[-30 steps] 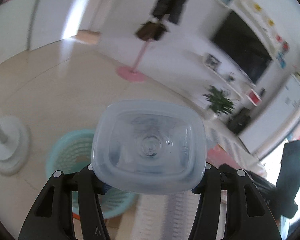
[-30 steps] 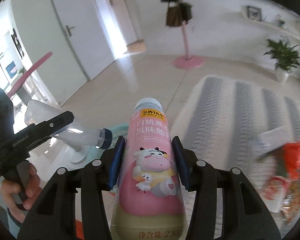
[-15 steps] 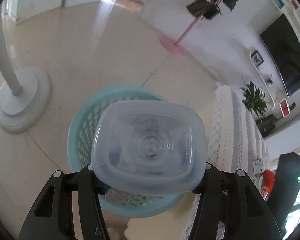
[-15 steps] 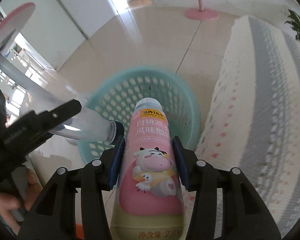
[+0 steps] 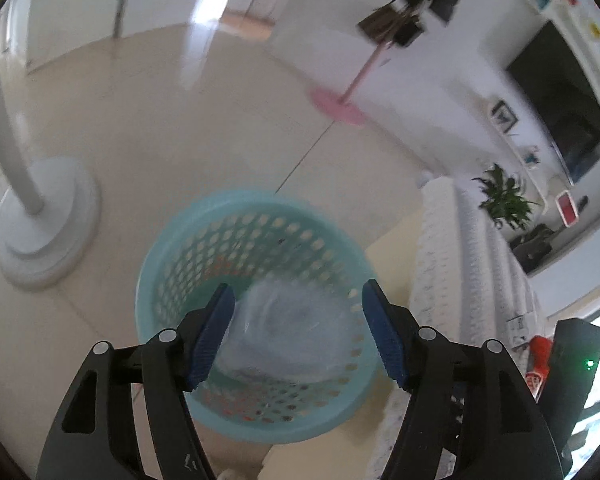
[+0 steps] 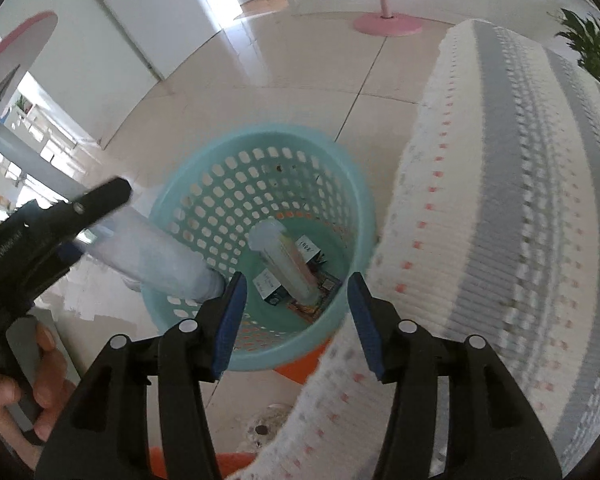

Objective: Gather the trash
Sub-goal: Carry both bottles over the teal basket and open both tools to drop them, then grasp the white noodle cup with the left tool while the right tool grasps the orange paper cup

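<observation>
Blue pads on my left gripper [image 5: 296, 336] are spreading, jaws opening, and the clear plastic bottle [image 5: 288, 332] sits blurred between them, no longer pressed, over the teal basket [image 5: 168, 256]. My right gripper [image 6: 296, 320] is opening too, with nothing between its pads. Just beyond it the pink yogurt bottle [image 6: 288, 264] lies inside the basket on scraps of paper and wrappers [image 6: 268, 284]. Beside the basket runs a white and grey knitted cover [image 6: 500, 208]. Further off, a pink stand [image 6: 388, 24] rises from the tiled floor.
</observation>
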Available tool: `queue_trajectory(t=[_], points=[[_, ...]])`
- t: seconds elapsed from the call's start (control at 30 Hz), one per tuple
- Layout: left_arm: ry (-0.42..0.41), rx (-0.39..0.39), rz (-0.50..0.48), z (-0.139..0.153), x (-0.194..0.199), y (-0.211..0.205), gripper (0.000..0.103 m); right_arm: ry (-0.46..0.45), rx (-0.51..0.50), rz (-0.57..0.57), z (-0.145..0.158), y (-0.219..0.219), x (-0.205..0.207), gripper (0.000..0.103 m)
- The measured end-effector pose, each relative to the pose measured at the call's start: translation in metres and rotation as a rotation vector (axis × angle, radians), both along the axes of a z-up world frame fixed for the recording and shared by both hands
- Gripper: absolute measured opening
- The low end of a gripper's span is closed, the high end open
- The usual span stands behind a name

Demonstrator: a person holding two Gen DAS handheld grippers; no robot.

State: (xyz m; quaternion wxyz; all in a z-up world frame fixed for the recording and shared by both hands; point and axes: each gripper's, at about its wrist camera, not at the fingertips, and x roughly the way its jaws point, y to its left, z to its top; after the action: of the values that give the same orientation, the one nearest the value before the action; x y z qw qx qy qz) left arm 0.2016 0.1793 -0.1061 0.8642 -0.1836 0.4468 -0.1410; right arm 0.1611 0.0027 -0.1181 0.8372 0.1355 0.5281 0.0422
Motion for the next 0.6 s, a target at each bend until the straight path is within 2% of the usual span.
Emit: queue_trajectory(t=[0.13, 0.3, 0.4, 0.5, 0.6], points=[[-0.063, -0.004, -0.020, 0.015, -0.006, -0.010, 0.065, -0.015, -0.002, -0.031, 0.014, -0.018, -0.018, 0.049], [-0.051, 0.022, -0.016, 0.013, -0.006, -0.022, 0.065, -0.045, 0.008, -0.078, 0.034, -0.044, -0.044, 0.049], [-0.076, 0.021, -0.037, 0.019, -0.011, -0.031, 0.065, -0.070, 0.018, -0.118, 0.047, -0.065, -0.062, 0.049], [-0.125, 0.033, -0.084, 0.033, -0.023, -0.051, 0.065, -0.114, 0.022, -0.162, 0.061, -0.090, -0.084, 0.049], [-0.181, 0.002, -0.167, 0.055, -0.041, -0.084, 0.065, -0.183, 0.011, -0.204, 0.080, -0.118, -0.109, 0.049]])
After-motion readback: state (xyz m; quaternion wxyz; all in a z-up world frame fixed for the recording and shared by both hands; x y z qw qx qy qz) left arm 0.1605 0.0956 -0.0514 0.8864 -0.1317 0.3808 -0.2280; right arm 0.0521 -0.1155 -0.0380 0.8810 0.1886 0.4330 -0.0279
